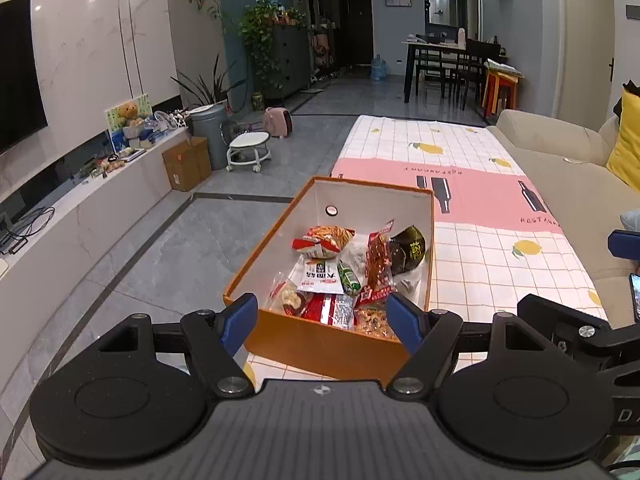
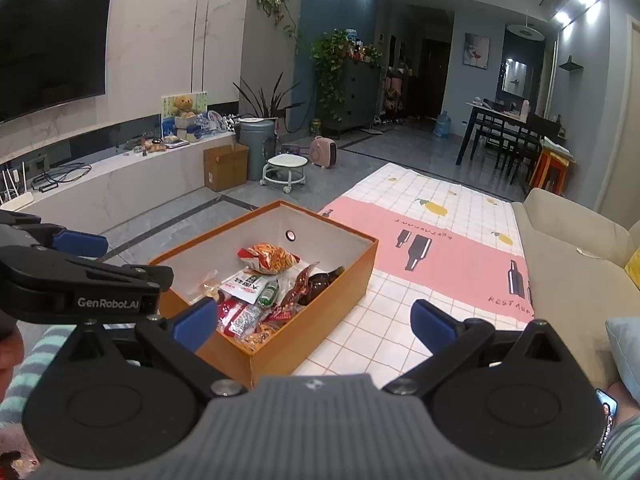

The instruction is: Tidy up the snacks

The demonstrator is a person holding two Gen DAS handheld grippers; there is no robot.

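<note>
An orange box (image 1: 320, 344) with a white inside stands on the checked tablecloth (image 1: 500, 256). It holds several snack packets, among them a red-and-white chip bag (image 1: 324, 240), a white packet (image 1: 318, 276), a red packet (image 1: 378, 264) and a dark packet (image 1: 408, 250). My left gripper (image 1: 322, 322) is open and empty, just above the box's near edge. In the right wrist view the box (image 2: 304, 332) sits left of centre with the chip bag (image 2: 268, 258) on top. My right gripper (image 2: 316, 322) is open and empty over the box's near right corner. The left gripper (image 2: 80, 268) shows at the left.
A beige sofa (image 1: 568, 184) runs along the table's right side with a yellow cushion (image 1: 626, 140). A phone (image 2: 606, 420) lies at the lower right. On the floor to the left stand a cardboard box (image 1: 186, 162), a white stool (image 1: 248, 150) and a TV bench (image 1: 80, 208).
</note>
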